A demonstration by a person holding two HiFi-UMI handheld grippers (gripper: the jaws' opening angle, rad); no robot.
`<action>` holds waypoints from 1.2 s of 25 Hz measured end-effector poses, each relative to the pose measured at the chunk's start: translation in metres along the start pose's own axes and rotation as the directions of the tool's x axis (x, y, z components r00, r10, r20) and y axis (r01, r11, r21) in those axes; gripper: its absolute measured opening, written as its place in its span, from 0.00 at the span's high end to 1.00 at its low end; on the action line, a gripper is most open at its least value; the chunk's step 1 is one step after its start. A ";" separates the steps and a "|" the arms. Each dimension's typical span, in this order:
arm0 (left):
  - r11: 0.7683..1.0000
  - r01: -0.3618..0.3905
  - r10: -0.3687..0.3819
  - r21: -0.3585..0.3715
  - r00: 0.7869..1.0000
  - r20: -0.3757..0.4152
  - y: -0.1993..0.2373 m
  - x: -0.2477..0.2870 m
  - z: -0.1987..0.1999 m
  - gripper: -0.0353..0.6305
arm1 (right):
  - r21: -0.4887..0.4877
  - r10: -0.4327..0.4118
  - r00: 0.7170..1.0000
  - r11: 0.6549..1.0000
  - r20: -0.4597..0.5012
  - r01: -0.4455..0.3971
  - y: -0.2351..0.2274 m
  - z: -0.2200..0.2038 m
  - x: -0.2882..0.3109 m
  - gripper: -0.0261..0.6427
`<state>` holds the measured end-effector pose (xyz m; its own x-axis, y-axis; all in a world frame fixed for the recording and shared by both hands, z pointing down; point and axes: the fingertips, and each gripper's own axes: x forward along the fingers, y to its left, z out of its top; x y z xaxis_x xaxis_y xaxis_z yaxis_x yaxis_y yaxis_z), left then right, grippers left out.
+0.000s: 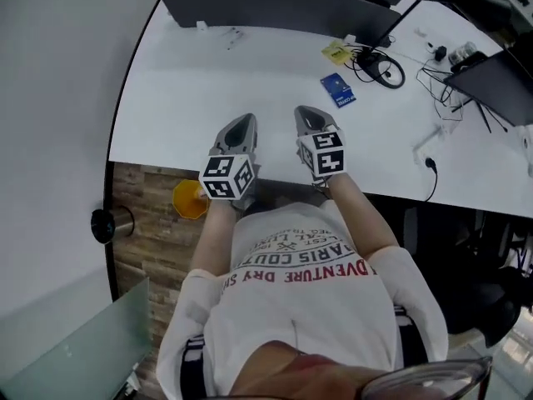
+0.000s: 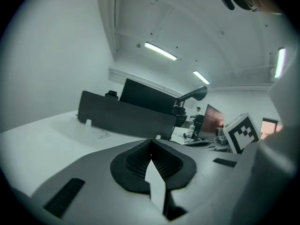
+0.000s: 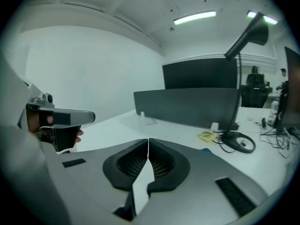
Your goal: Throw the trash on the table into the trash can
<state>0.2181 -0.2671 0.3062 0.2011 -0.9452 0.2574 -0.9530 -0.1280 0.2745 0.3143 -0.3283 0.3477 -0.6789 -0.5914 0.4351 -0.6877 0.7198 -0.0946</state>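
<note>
White shirt (image 1: pixel 300 307) right under the lens, then the white table (image 1: pixel 250 90), where left gripper (image 1: pixel 244 122) and right gripper (image 1: pixel 306 113) hovered clenched and empty at its near edge: no pickup begun, it seemed, the next move calling for open jaws over the blue packet (image 1: pixel 338 89) and yellow scrap (image 1: pixel 336 52) farther back.

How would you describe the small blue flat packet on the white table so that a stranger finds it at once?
Look at the large white table, on its right half near the coiled black cable. Just in front of the yellow paper, on the person's side, lies the small flat blue rectangular packet. It is the only blue thing there.
</note>
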 end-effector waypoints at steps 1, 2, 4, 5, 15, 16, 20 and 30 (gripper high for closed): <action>0.999 0.039 -0.039 0.009 0.999 -0.007 -0.015 0.010 0.000 0.91 | 0.013 -0.038 0.999 0.999 0.005 0.038 -0.017 -0.004 -0.010 0.92; 0.997 0.076 -0.075 0.018 0.997 -0.014 -0.029 0.020 -0.001 0.91 | 0.028 -0.073 0.997 0.997 0.009 0.073 -0.032 -0.008 -0.020 0.92; 0.989 0.144 -0.143 0.037 0.989 -0.033 -0.054 0.037 -0.003 0.91 | 0.064 -0.138 0.990 0.989 0.017 0.137 -0.058 -0.016 -0.039 0.92; 0.983 0.176 -0.174 0.046 0.984 -0.045 -0.065 0.044 -0.005 0.91 | 0.085 -0.168 0.986 0.983 0.020 0.165 -0.069 -0.020 -0.048 0.92; 0.935 0.347 -0.339 0.075 0.935 -0.100 -0.126 0.074 -0.014 0.91 | 0.122 -0.284 0.958 0.953 0.033 0.278 -0.104 -0.039 -0.088 0.92; 0.936 0.344 -0.337 0.068 0.936 -0.101 -0.126 0.075 -0.015 0.91 | 0.123 -0.281 0.959 0.953 0.033 0.275 -0.105 -0.039 -0.088 0.92; 0.949 0.310 -0.304 0.050 0.948 -0.094 -0.121 0.082 -0.014 0.91 | 0.123 -0.266 0.963 0.958 0.032 0.260 -0.110 -0.038 -0.082 0.92; 0.963 0.261 -0.248 0.075 0.958 -0.143 -0.105 0.116 -0.027 0.91 | 0.119 -0.191 0.977 0.972 -0.098 0.202 -0.133 -0.059 -0.034 0.91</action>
<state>0.3476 -0.3551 0.3325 0.4617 -0.8309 0.3106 -0.8818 -0.3922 0.2619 0.4439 -0.3830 0.3984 -0.5066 -0.6794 0.5309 -0.8362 0.5371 -0.1106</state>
